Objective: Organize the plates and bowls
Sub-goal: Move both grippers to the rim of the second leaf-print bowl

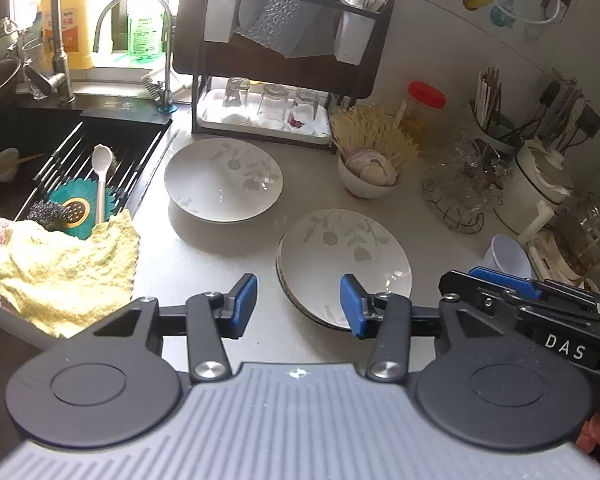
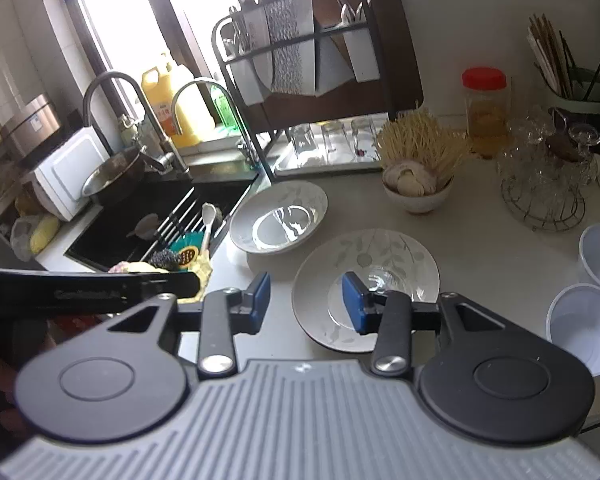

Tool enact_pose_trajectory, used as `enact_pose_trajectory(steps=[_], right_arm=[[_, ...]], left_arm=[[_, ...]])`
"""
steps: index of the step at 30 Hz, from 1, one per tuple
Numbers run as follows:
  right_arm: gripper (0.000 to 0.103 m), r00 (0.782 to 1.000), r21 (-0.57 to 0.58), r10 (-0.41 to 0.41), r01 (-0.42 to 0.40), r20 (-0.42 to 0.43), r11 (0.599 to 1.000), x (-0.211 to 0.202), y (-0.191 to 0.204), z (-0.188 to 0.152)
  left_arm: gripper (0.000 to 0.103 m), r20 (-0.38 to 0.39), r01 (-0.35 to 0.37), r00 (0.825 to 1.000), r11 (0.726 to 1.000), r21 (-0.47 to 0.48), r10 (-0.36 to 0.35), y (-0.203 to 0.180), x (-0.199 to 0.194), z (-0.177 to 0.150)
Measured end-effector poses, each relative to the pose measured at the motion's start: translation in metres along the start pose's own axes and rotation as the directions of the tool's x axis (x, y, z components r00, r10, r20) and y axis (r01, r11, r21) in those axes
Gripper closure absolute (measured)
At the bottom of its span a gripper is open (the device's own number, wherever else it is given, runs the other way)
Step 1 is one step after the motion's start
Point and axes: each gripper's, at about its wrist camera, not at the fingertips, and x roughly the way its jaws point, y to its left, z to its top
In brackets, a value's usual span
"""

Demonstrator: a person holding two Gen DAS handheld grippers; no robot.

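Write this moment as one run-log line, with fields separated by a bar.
phase: approach | left gripper: open, empty | right gripper: open, empty | near plate, far plate: on counter, apart

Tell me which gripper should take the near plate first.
Probably the right gripper: open and empty, one finger already over the near plate. The left gripper, also open, sits off its left edge.

Domestic kitchen: sink point(image 1: 28, 148) with faucet point(image 1: 56, 32), dish rack point(image 1: 284, 40) holding glasses point(image 1: 272, 106), detergent bottles point(image 1: 142, 32), chopstick holder point(image 2: 572, 76) on countertop point(image 1: 220, 264).
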Motion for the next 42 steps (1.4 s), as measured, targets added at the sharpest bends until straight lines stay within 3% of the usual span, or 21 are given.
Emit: enact_pose_trajectory(steps=[8,15,17,32,33,35,37,42], right_arm=[[0.059,1.0,0.007,0.007,-0.006,-0.014,1.0,0.014,-0.009,0.006],[0.056,1.0,0.005,-0.011,0.011,-0.022,1.0,0.037,-0.015,0.025],[0.051,0.999,0.006,-0.013,0.014,-0.029,1.0,0.046,-0.016,0.03],[0.05,0.996,0.063,0.017,-0.012,-0.087,0.998,0.121,0.0,0.065],[0.048,0.995,0.074,0.018,-0.011,-0.093,0.997,0.126,0.0,0.066],[0.016,0.995,0.093,0.02,-0.011,-0.097,0.996,0.137,0.001,0.067],[0.003,0.994,0.108,0.027,-0.016,-0.102,0.994,0.145,0.002,0.068],[0.003,0.99,0.165,0.024,-0.001,-0.141,0.986,0.169,0.0,0.07]], left_arm=[[0.042,-0.019,-0.019,1.0,1.0,-0.024,0.018,0.005,0.015,0.011],[0.041,-0.035,-0.014,0.999,0.999,-0.052,0.012,0.015,0.04,0.033],[0.041,-0.042,-0.014,0.999,0.998,-0.059,0.011,0.021,0.045,0.039],[0.037,-0.041,0.023,0.999,0.995,-0.095,-0.027,0.085,0.097,0.094],[0.037,-0.045,0.019,0.999,0.995,-0.094,-0.023,0.089,0.101,0.096],[0.036,-0.056,0.02,0.998,0.994,-0.104,-0.026,0.1,0.111,0.101],[0.036,-0.072,0.025,0.997,0.993,-0.119,-0.034,0.111,0.122,0.105],[0.033,-0.106,0.033,0.993,0.99,-0.14,-0.048,0.134,0.144,0.113]])
